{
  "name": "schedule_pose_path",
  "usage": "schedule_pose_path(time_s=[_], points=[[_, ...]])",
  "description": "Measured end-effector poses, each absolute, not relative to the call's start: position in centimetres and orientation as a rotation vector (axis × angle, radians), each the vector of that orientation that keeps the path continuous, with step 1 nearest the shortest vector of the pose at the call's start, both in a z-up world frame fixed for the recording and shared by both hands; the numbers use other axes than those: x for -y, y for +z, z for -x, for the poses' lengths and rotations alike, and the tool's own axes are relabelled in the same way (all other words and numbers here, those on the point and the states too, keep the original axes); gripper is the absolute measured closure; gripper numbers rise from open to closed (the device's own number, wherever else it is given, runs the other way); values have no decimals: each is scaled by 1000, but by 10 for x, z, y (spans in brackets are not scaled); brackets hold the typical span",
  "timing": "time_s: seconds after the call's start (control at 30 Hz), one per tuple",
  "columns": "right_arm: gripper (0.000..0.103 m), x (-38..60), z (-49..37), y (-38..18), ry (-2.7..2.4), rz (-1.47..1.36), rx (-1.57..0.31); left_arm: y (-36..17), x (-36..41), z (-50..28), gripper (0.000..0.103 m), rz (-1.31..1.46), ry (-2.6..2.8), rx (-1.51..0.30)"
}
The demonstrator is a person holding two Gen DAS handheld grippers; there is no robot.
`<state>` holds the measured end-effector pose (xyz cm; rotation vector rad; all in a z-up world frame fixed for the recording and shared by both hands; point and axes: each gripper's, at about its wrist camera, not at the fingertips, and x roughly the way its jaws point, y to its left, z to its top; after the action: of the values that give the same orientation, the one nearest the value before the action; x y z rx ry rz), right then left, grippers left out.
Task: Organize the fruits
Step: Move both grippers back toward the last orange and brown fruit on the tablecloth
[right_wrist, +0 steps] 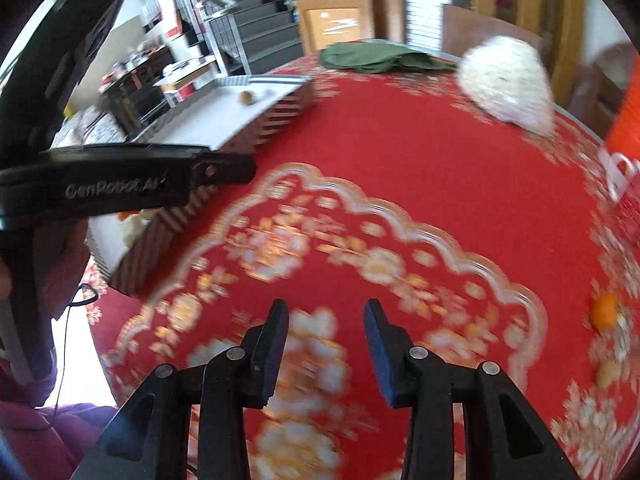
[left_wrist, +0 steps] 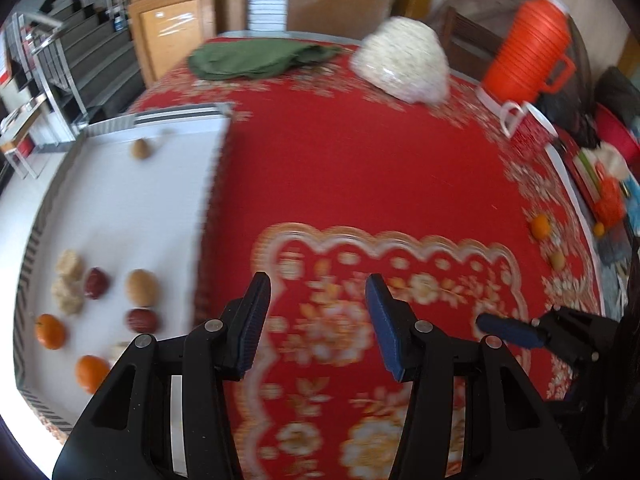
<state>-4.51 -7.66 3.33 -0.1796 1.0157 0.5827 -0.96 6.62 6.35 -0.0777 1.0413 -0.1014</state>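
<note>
Left gripper: jaws spread, nothing between them, held over the red patterned tablecloth just beside the tray's near right edge.
Right gripper: jaws parted, empty, above the cloth's central floral medallion; in the left wrist view it shows low at the right side.
Why empty: judging from the layout, both tools are between pickups, with sorted fruit on one side and loose fruit on the other.
Tray: white, with a striped rim, resting on the table's left side; it seems to be the collecting place.
Fruit on tray: two tangerines by the near left edge, two dark red fruits and a tan round fruit grouped mid-tray, pale lumpy pieces beside them, one brown fruit alone near the far edge.
Grouping: like kinds lie close together, which suggests sorting by type.
Fruit still loose: a tangerine and a small yellowish fruit near the table's right edge, well apart from the tray.
Surroundings: green cloth and a white bag at the far edge, orange jug at the far right corner.
In the way: little; bare cloth lies between the grippers and the loose fruit, though the two tools are close together.
Caution: both views are blurred, so small fruit details are uncertain.
</note>
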Motion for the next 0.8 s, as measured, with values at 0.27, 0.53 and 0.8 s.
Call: schedule_pose_path(time_s=[0.27,0.53,0.8], points=[[65,173,43,34,401,91,-1008,57,2,-1,54,9,-197,-1063],[63,256,39,29,220,30,-1023,45,63,-21,54,-6,-297,-1105],[63,284,10,21,166,8,-1014,46,110,-43,54,-18,-370,-1113]])
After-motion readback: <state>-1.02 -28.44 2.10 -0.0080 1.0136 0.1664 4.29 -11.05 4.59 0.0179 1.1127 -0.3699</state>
